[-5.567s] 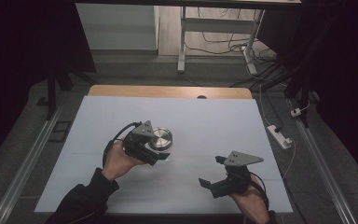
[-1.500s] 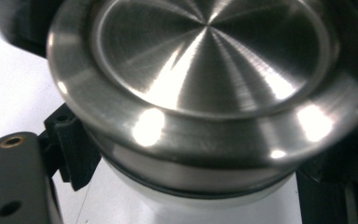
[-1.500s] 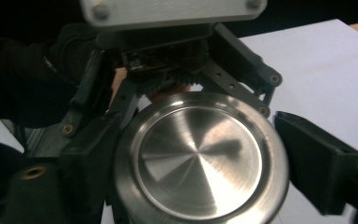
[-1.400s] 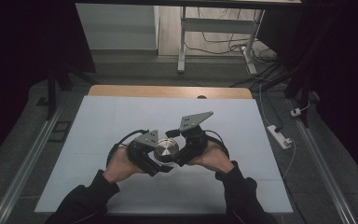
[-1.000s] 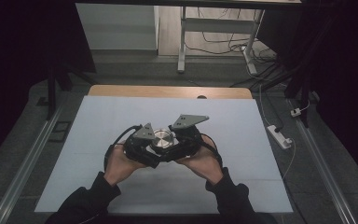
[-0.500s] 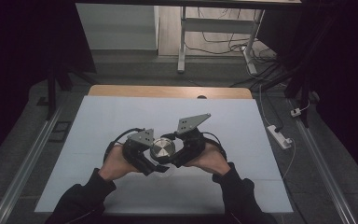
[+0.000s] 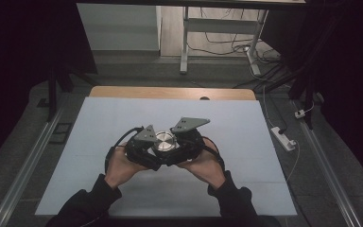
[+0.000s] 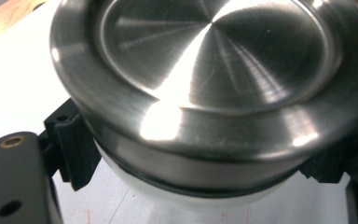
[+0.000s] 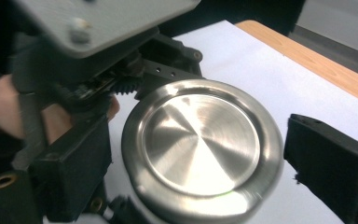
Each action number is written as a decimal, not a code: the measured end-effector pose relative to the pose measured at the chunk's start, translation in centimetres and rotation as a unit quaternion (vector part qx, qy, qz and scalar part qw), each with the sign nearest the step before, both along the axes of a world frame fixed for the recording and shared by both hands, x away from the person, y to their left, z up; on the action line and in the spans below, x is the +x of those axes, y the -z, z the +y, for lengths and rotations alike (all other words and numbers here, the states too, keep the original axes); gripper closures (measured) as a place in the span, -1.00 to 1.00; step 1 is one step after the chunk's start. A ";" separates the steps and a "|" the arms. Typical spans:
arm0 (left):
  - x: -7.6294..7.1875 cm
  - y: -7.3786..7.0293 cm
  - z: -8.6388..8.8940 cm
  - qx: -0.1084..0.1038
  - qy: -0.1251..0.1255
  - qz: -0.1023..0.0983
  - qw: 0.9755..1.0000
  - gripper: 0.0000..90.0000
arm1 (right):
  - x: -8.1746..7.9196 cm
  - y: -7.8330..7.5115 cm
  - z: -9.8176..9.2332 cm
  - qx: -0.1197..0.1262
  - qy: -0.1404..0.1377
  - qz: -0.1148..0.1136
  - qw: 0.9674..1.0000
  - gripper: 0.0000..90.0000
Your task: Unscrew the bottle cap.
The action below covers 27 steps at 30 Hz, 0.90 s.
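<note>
Over the desk (image 7: pixel 246 118) middle, from the high view, my left gripper (image 7: pixel 139 151) and right gripper (image 7: pixel 189 142) meet at a steel-lidded jar (image 7: pixel 164 141), with bare surface all round and edges well apart. Left gripper view: jaws clamped on the jar's white body (image 8: pixel 186 198). Right gripper view: jaws, just opening, straddle the lid (image 9: pixel 200 149) without touching; unscrewing looks unfinished.

silver lid (image 7: pixel 164 141), black tongs (image 7: pixel 157 163), perhaps whitish body
</note>
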<state>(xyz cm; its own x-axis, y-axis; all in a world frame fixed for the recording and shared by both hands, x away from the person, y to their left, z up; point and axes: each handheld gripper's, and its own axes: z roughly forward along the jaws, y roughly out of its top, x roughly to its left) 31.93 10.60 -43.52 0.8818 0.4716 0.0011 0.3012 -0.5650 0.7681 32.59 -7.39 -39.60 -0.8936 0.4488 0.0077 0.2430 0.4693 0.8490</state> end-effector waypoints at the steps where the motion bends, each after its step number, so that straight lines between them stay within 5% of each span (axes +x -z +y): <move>1: -0.1 0.0 -0.1 0.002 0.002 -0.001 1.000 -0.66 | 0.0 0.1 0.1 -0.003 0.005 -0.003 1.000 -0.68; 7: 0.2 0.2 0.0 -0.001 0.037 0.008 0.999 -0.66 | 0.3 0.3 -0.1 -0.004 -0.024 0.006 1.000 -0.57; 16: 0.5 0.4 0.9 -0.024 0.139 0.024 0.990 -0.66 | 0.9 0.4 -1.0 0.016 -0.128 0.044 0.991 -0.56; 20: 0.5 0.4 1.0 -0.020 0.149 0.022 0.988 -0.66 | 0.9 0.4 -1.1 0.023 -0.144 0.048 0.988 -0.56; 27: 0.6 0.8 0.9 -0.012 0.146 0.025 0.989 -0.66 | 1.1 0.3 -1.4 0.034 -0.143 0.039 0.988 -0.56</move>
<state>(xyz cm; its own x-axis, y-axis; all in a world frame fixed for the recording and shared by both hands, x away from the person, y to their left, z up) 32.54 11.47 -44.31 0.9789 0.1971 -0.0547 0.1670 -0.6156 0.7702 33.66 -8.75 -39.94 -0.9795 0.1733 0.1024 0.1737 0.4704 0.8652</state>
